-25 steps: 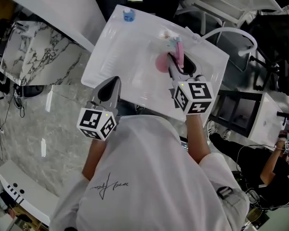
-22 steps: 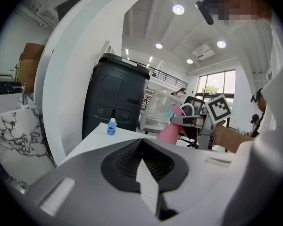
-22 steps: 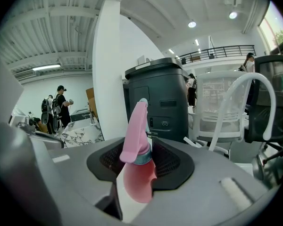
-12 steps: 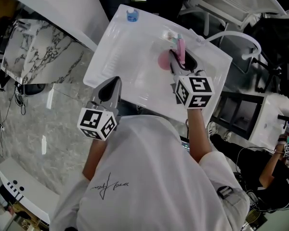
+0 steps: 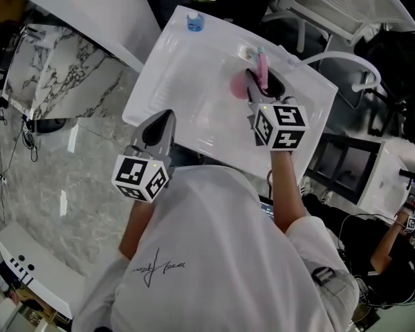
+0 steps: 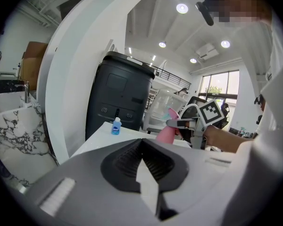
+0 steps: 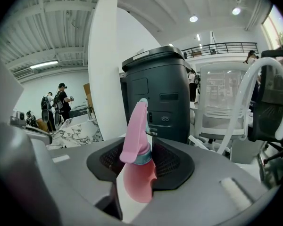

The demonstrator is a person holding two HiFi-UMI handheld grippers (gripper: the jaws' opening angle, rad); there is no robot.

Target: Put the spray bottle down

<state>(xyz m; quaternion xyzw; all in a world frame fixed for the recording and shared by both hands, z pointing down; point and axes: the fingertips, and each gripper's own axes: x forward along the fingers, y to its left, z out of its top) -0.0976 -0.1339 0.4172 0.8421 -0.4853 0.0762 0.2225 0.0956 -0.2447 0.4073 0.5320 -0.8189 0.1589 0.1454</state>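
- right gripper [image 5: 261, 94] [image 7: 141, 160]: jaws clamped on the spray bottle [image 5: 238, 86] [image 7: 137, 171], gripping it just under the collar.
- Bottle sits upright between the pads; pink trigger head [image 7: 136, 128] sticks up above the jaws, pink body hangs below them.
- Head view: bottle is over the far right part of the white table [image 5: 187, 81], just ahead of the gripper's marker cube. Can't tell if its base touches the tabletop.
- left gripper [image 5: 157, 128] [image 6: 144, 158]: jaws together, nothing between them, at the near edge of the table, well apart from the bottle.
- The left gripper view shows the bottle [image 6: 166, 133] off to its right, held in the other gripper.
- small blue bottle [image 5: 194, 22] [image 6: 115, 126] stands at the table's far corner, well apart from both grippers.
- Dark bin [image 7: 156, 95] stands behind the table.
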